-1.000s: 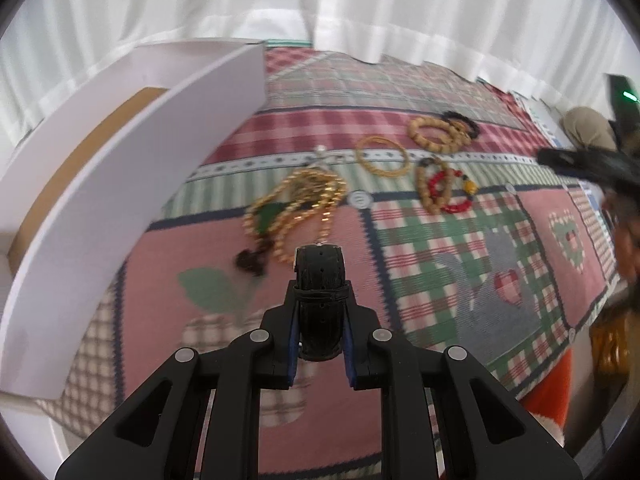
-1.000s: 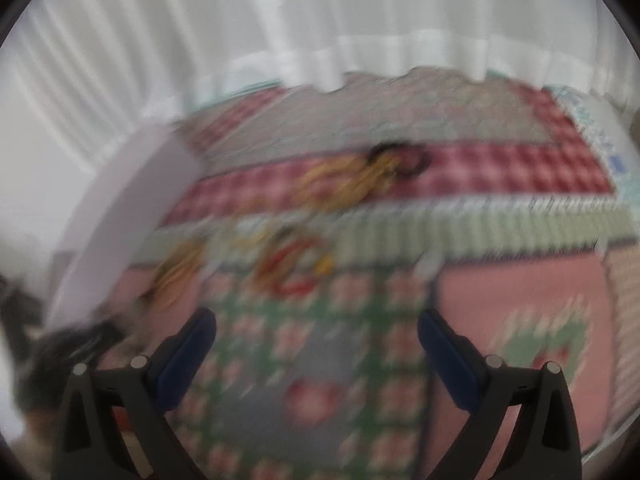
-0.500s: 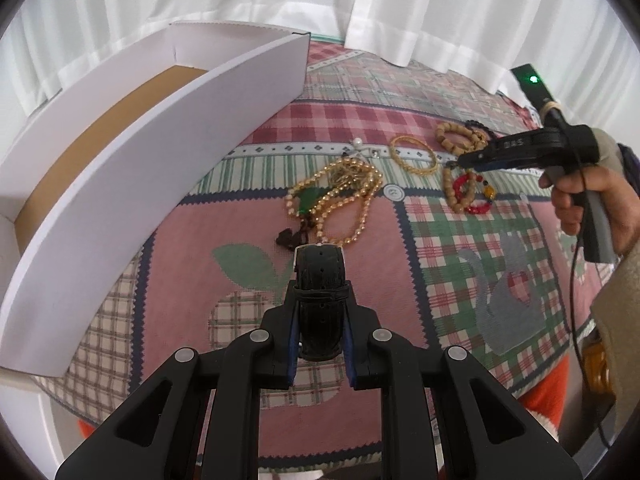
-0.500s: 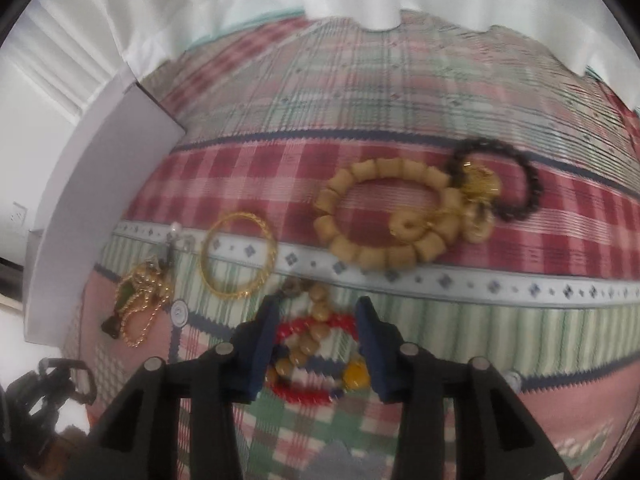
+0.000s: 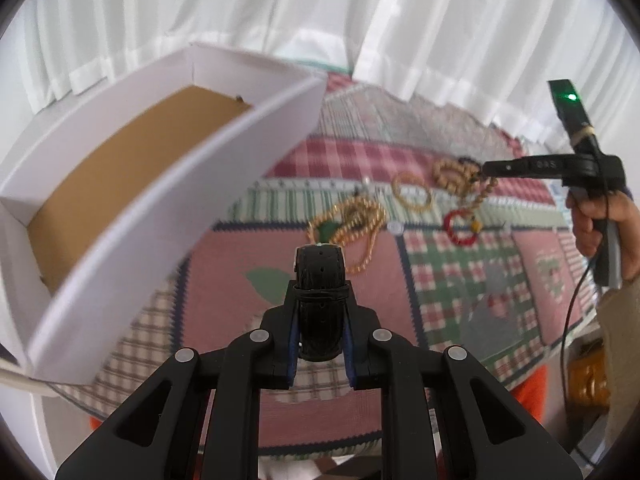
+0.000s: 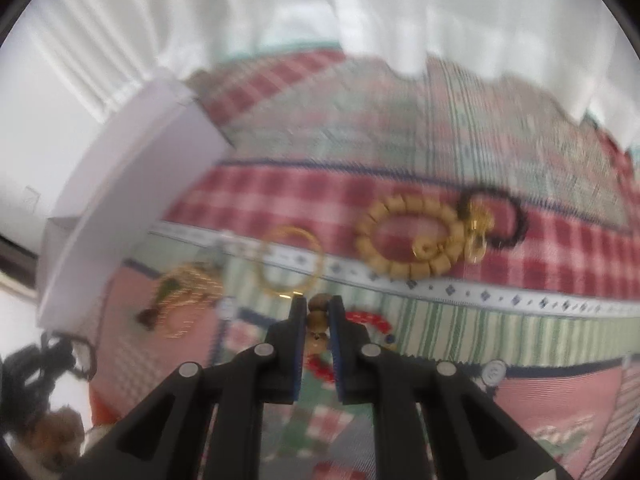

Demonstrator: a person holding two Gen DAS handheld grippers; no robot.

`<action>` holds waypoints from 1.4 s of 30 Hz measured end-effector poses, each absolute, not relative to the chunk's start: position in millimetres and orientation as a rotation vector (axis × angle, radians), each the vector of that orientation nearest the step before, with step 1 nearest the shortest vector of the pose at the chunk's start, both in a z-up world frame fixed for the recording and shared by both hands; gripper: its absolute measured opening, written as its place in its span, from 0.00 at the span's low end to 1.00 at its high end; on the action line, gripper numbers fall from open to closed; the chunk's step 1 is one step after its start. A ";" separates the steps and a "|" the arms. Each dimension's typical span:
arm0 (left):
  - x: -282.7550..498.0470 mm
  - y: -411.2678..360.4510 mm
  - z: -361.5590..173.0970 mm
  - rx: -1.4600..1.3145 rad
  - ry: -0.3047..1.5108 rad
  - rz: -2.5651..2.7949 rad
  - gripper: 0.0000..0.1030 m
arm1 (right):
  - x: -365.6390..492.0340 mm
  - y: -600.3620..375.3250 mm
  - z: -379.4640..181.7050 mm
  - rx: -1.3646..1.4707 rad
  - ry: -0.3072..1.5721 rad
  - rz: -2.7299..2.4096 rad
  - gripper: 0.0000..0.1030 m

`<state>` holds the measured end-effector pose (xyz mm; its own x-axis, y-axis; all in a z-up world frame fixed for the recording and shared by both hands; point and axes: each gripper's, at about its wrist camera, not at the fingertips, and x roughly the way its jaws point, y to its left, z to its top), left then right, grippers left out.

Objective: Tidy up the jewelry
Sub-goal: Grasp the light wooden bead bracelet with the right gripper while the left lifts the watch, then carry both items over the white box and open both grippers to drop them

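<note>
My left gripper (image 5: 320, 304) is shut on a black leather watch strap (image 5: 320, 276), held above the cloth near the white cardboard box (image 5: 172, 216). My right gripper (image 6: 318, 308) is shut on a brown wooden-bead bracelet (image 6: 319, 322) and lifts it; in the left wrist view the beads (image 5: 482, 200) hang from its tip. A red bead bracelet (image 5: 460, 228), a gold bangle (image 6: 290, 260), a tan chunky-bead bracelet (image 6: 404, 236), a black bead bracelet (image 6: 508, 216) and a gold bead necklace (image 5: 356, 224) lie on the cloth.
The patchwork tablecloth (image 5: 460, 280) covers the table. The box's tall white wall stands at the left, its brown floor (image 5: 132, 168) bare. White curtains (image 5: 320, 20) hang behind. The person's hand (image 5: 604, 220) holds the right gripper at the far right.
My right gripper has shut on the brown bead bracelet and raised it off the red one. My left gripper has lifted and swung toward the box with the watch strap.
</note>
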<state>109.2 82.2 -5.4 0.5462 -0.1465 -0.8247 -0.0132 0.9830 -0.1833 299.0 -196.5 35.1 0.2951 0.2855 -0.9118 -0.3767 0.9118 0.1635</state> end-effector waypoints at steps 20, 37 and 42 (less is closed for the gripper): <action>158.0 281.7 31.7 -0.211 0.908 0.304 0.16 | 292.7 106.5 141.2 -0.121 0.950 0.889 0.12; 141.2 298.1 -3.4 -0.211 0.919 0.389 0.67 | 294.4 139.5 94.2 -0.135 0.941 0.811 0.41; 119.7 259.2 18.1 -0.175 0.843 0.334 0.76 | 260.5 85.6 110.2 -0.165 0.851 0.717 0.62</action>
<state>119.7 259.2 18.1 0.6173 0.2198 -0.7554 -0.3573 0.9338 -0.0203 260.5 85.6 110.2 0.4434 0.5114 -0.7361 -0.6380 0.7569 0.1416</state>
